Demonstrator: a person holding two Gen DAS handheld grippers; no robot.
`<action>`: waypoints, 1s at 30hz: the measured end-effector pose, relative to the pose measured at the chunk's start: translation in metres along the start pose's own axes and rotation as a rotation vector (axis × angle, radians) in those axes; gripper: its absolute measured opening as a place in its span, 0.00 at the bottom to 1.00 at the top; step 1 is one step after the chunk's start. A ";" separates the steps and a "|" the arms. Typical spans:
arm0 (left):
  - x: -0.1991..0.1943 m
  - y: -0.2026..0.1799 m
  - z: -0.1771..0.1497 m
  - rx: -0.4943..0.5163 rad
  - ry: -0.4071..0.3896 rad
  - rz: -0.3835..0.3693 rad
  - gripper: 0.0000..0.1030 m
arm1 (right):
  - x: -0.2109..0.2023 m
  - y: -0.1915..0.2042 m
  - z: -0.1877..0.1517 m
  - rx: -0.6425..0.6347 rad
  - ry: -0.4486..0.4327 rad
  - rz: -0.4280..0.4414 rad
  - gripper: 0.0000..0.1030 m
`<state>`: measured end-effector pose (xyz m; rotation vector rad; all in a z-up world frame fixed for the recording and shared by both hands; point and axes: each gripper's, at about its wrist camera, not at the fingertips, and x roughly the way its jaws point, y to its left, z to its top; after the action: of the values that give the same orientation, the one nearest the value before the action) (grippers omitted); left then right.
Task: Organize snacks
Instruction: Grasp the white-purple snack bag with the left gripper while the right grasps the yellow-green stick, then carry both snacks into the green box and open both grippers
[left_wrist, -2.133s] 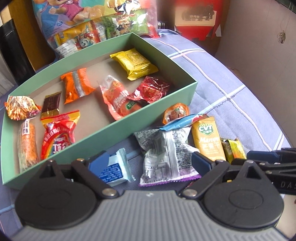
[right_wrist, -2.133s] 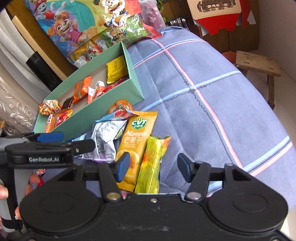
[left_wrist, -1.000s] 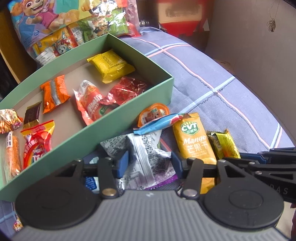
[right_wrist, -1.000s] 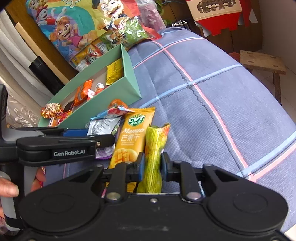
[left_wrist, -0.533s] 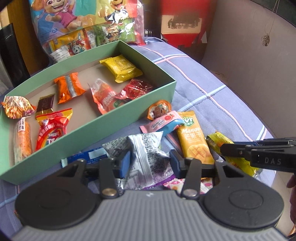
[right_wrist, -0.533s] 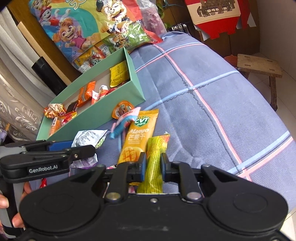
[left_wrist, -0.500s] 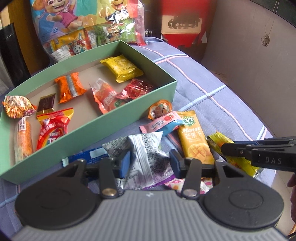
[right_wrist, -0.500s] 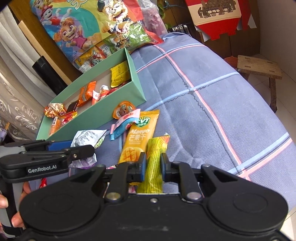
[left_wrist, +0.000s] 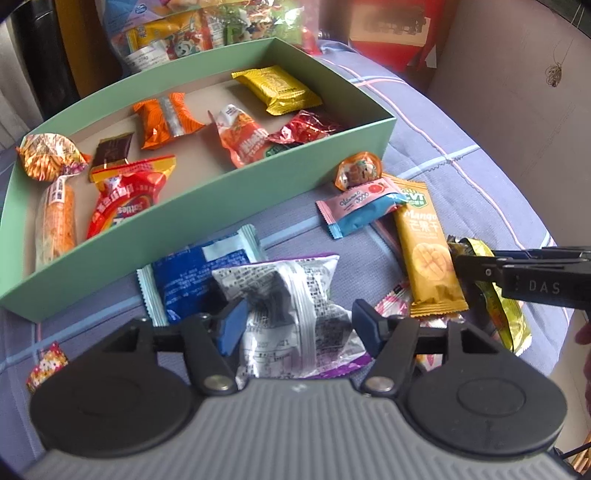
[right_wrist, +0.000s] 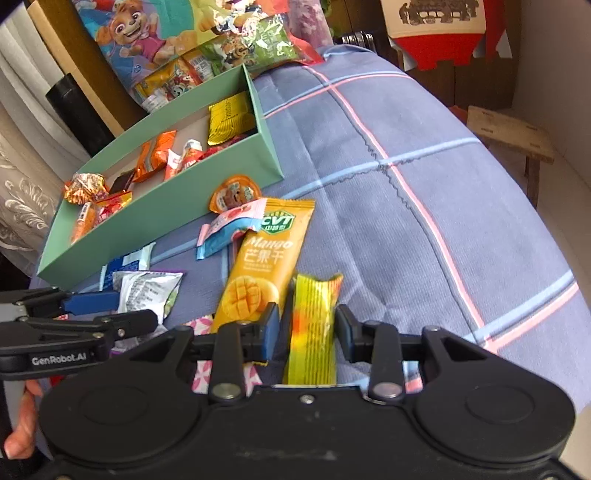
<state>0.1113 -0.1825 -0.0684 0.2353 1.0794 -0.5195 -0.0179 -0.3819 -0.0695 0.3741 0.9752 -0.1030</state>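
The snacks still to be sorted lie loose on the blue checked bedspread (right_wrist: 424, 155), just in front of the green box's (left_wrist: 207, 218) near wall. A silver packet (left_wrist: 291, 306) sits between the jaws of the left tool (left_wrist: 295, 323), which are opening; the pads stand clear of it on both sides, so it is not gripped. A yellow-green stick (right_wrist: 314, 325) lies between the jaws of the right tool (right_wrist: 306, 332), also opening, with a gap visible at each pad, so it appears released too. A mango bar (right_wrist: 266, 266) lies just left of the stick, a pink-blue sachet (left_wrist: 362, 208) across its far end, and a jelly cup (left_wrist: 356, 171) near the box. A blue packet (left_wrist: 184, 277) is partly under the silver one.

The step in hand is judged to be a regrasp or release of both items outside the box. To do it well, each tool should be centred on its packet's middle and closed only once the neighbours are clear: the mango bar touches the stick's left side and could be pinched with it. The packets are thin and slippery, so a firm grip across the width is advised. They should be lifted over the near wall and set in the bare patches of the box floor, not on snacks already there.
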 end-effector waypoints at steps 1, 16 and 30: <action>0.001 -0.001 0.001 0.003 0.003 0.003 0.62 | 0.002 0.003 0.000 -0.016 -0.015 -0.004 0.33; 0.001 -0.032 0.004 0.101 -0.048 0.048 0.44 | -0.020 -0.025 -0.016 0.067 -0.064 0.043 0.22; -0.053 -0.009 0.015 0.025 -0.167 0.007 0.42 | -0.045 -0.007 0.001 0.016 -0.122 0.071 0.22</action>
<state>0.0989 -0.1814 -0.0145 0.2139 0.9097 -0.5367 -0.0435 -0.3920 -0.0338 0.4123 0.8399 -0.0687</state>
